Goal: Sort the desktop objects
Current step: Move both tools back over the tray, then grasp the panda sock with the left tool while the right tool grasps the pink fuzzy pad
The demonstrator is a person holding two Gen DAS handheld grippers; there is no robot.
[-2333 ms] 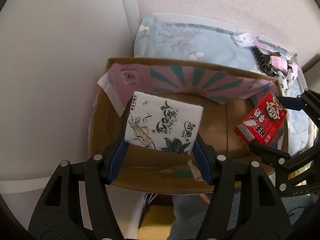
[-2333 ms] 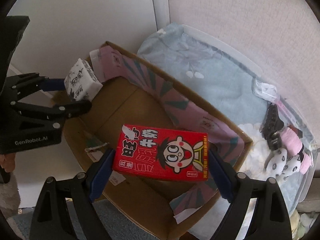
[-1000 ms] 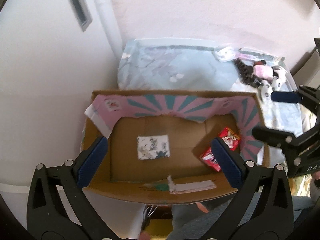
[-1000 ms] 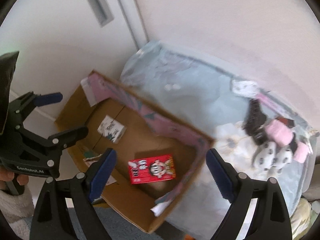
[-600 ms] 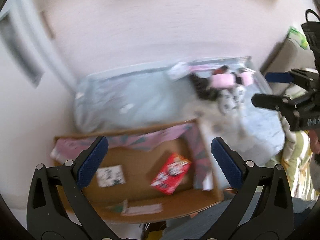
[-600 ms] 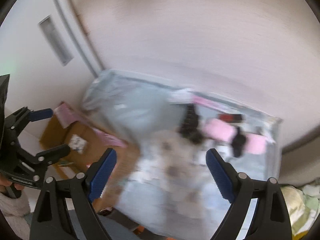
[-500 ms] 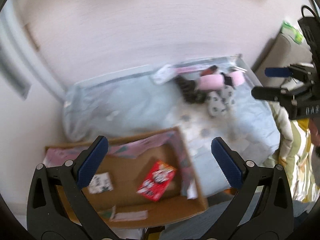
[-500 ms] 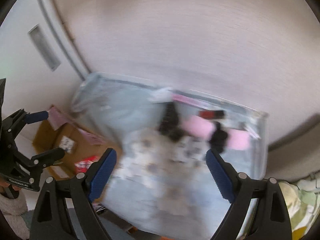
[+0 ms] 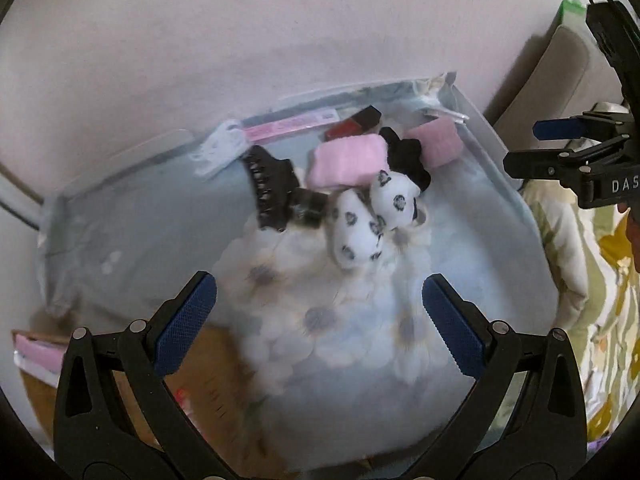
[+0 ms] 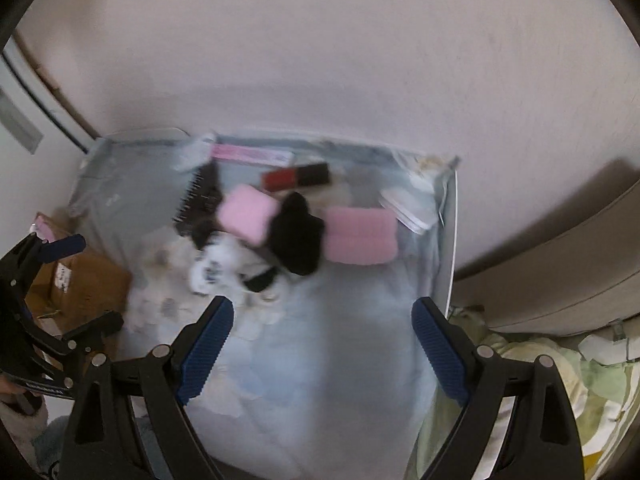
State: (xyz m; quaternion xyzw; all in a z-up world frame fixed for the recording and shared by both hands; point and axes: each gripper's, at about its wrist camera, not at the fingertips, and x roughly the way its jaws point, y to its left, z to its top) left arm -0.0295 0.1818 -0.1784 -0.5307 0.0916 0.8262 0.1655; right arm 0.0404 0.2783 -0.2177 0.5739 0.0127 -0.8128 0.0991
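Note:
A small table under a pale blue floral cloth [image 9: 152, 216] [image 10: 344, 340] carries a heap of items at its far side. Two spotted white plush pieces [image 9: 360, 232] [image 10: 212, 268] lie beside a black comb [image 9: 272, 188] [image 10: 196, 196], two pink blocks [image 9: 346, 160] [image 10: 360, 236], a black fuzzy item [image 10: 296, 236] and a red-and-black box [image 10: 296, 176]. My left gripper [image 9: 318, 320] hangs open above the cloth, nothing between its blue pads. My right gripper [image 10: 320, 344] is open and empty too, over the cloth's near half.
The cardboard box [image 9: 200, 360] [image 10: 84, 280] sits low at the left, partly hidden by the table edge. A pale wall [image 10: 320, 60] backs the table. Yellow-green patterned bedding [image 9: 600, 320] [image 10: 560, 380] and a beige cushion [image 10: 560, 280] lie to the right.
Both grippers let go of their items, the tissue pack and the red carton, into the cardboard box, then swung right to hang over the table's heap. The box has slid to the left edge.

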